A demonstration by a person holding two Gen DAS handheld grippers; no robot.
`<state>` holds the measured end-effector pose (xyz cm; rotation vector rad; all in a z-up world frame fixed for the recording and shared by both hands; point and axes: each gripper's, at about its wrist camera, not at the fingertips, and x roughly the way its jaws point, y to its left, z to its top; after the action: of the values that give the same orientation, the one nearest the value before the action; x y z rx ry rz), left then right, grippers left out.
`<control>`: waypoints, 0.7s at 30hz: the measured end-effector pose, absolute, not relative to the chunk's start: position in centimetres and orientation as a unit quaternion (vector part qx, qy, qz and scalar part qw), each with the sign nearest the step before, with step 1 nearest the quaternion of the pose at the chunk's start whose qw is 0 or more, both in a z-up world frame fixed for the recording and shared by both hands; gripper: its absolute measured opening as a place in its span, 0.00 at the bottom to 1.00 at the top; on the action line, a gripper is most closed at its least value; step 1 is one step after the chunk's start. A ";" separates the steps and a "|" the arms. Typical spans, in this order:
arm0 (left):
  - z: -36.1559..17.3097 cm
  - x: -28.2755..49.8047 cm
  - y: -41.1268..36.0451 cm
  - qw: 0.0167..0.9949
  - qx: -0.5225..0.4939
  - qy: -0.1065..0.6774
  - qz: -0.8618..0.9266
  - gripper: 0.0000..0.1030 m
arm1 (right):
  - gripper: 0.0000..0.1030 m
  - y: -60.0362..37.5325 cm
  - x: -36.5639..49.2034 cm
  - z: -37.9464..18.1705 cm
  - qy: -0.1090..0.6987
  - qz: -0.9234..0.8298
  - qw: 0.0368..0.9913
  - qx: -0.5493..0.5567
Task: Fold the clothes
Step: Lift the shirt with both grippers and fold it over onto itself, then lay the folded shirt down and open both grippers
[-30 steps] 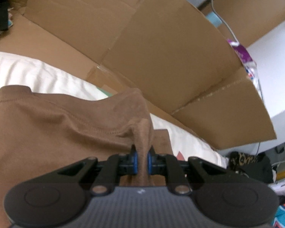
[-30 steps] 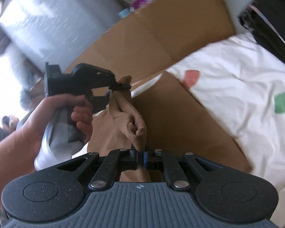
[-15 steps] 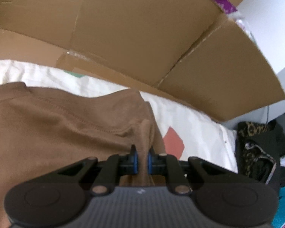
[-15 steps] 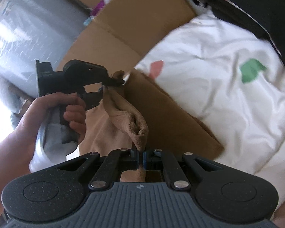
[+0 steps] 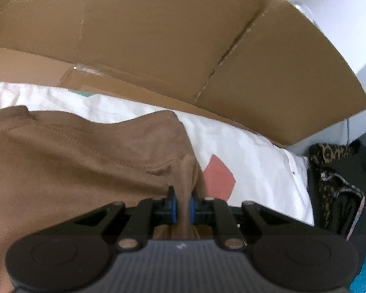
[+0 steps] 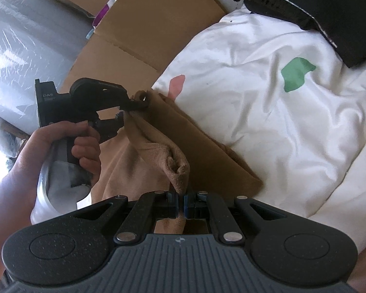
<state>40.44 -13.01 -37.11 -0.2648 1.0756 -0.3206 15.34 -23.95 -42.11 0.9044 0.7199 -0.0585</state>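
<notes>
Brown garment [image 6: 207, 151]: soft knit, stitched hem, partly folded, lying on white bedsheet [image 6: 292, 122] near cardboard [image 5: 158, 36]. Left gripper [image 5: 181, 204] jaws pinch one bunched corner; right gripper [image 6: 180, 201] jaws pinch another, edge draped between.

Change over the last second: the soft brown knit garment [image 6: 158, 144], pinched at two bunched edges by the left tool [image 6: 136, 103] and the right tool [image 6: 181, 202], has been carried lower and across the bed toward the white sheet with coloured patches [image 6: 268, 112]. The red patch [image 5: 218, 177] now lies just beside the left tool's [image 5: 181, 204] grip, and the upright brown cardboard panel [image 5: 158, 36] fills less of the right view.
</notes>
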 end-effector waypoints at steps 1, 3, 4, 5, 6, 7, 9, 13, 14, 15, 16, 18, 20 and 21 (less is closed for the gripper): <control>-37.3 40.4 -13.3 0.839 -0.117 0.509 -0.151 0.11 | 0.01 -24.0 15.2 -42.1 0.341 -0.029 0.837 0.427; -37.7 40.5 -13.7 0.839 -0.103 0.514 -0.147 0.11 | 0.01 -24.0 15.1 -42.3 0.343 -0.030 0.835 0.429; -37.8 40.5 -13.8 0.839 -0.103 0.514 -0.146 0.11 | 0.01 -24.1 15.1 -42.4 0.343 -0.032 0.834 0.431; -37.9 40.5 -13.9 0.839 -0.103 0.514 -0.146 0.12 | 0.01 -24.2 15.1 -42.5 0.343 -0.033 0.833 0.434; -37.9 40.5 -14.0 0.838 -0.104 0.515 -0.149 0.14 | 0.01 -24.2 15.1 -42.6 0.343 -0.035 0.832 0.435; -38.0 40.6 -14.1 0.835 -0.105 0.517 -0.155 0.19 | 0.01 -24.3 15.1 -42.7 0.344 -0.037 0.830 0.437; -38.1 40.8 -14.3 0.830 -0.104 0.522 -0.167 0.35 | 0.01 -24.4 14.9 -43.1 0.348 -0.044 0.825 0.444; -37.0 40.9 -13.8 0.828 -0.116 0.517 -0.184 0.45 | 0.01 -24.8 14.5 -43.8 0.350 -0.052 0.815 0.459; -36.6 40.8 -13.4 0.828 -0.122 0.514 -0.188 0.50 | 0.01 -24.9 14.4 -43.9 0.350 -0.053 0.814 0.461; -36.0 40.7 -13.0 0.831 -0.121 0.509 -0.190 0.53 | 0.01 -25.0 14.4 -44.0 0.350 -0.053 0.813 0.463; -35.4 40.5 -12.5 0.833 -0.120 0.505 -0.193 0.53 | 0.01 -25.0 14.5 -44.1 0.352 -0.053 0.813 0.461; -34.4 40.0 -11.3 0.833 -0.116 0.502 -0.200 0.53 | 0.02 -25.1 14.6 -44.0 0.353 -0.051 0.814 0.459; -33.7 39.3 -9.7 0.833 -0.115 0.503 -0.200 0.54 | 0.03 -25.4 14.7 -43.9 0.355 -0.053 0.814 0.456; -33.4 38.9 -8.8 0.832 -0.114 0.505 -0.199 0.54 | 0.03 -25.6 14.7 -43.9 0.356 -0.055 0.815 0.454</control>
<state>38.88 -8.80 -33.39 -0.2410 1.0694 -0.4215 14.68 -25.56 -43.93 0.9689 0.7599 -0.1180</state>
